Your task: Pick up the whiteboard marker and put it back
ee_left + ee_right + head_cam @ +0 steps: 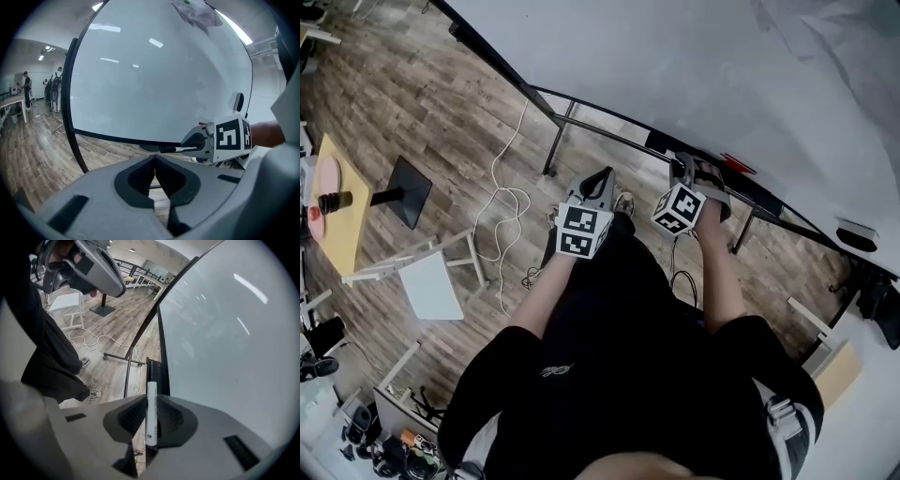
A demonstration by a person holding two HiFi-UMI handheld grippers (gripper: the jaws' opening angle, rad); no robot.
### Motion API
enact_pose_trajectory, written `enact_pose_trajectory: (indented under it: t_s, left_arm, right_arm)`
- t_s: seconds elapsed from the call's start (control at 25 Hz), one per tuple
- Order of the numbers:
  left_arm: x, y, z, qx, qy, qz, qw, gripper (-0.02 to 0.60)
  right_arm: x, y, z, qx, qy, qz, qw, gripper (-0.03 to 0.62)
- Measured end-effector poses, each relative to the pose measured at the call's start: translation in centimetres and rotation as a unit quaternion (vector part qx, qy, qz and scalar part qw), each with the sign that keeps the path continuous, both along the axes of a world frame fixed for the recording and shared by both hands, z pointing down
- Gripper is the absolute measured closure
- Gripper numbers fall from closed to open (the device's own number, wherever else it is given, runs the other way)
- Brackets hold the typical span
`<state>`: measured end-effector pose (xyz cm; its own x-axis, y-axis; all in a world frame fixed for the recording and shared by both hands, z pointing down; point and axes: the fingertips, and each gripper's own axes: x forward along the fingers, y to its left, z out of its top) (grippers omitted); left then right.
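Whiteboard [694,66], wood-plank floor [412,112], white cable [502,202], marker [151,427] in right gripper [151,401]

Wood-plank floor [441,103] is recorded beneath both tools. A white cable [502,202] is laid on it in loops, left of the left tool [600,185]. Further left of that tool, a black square base plate [411,190] and a white stool [431,281] are stood on the planks. A black frame leg [551,155] is planted just beyond the left tool. The whiteboard's black tray [153,370] is seen directly ahead of the right tool [694,173].
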<state>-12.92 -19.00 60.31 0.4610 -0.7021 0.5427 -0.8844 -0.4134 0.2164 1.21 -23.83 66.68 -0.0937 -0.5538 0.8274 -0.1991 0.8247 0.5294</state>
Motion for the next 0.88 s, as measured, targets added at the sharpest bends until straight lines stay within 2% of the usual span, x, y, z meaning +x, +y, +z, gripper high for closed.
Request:
enact_pose_trajectory:
  t_s: [0.88]
  left_arm:
    - [-0.02,-0.37,0.2,-0.004,-0.003,0.0,1.0,0.575]
  right_arm:
    - [-0.01,-0.03,0.3,-0.007,-0.001,-0.002,1.0,0.537]
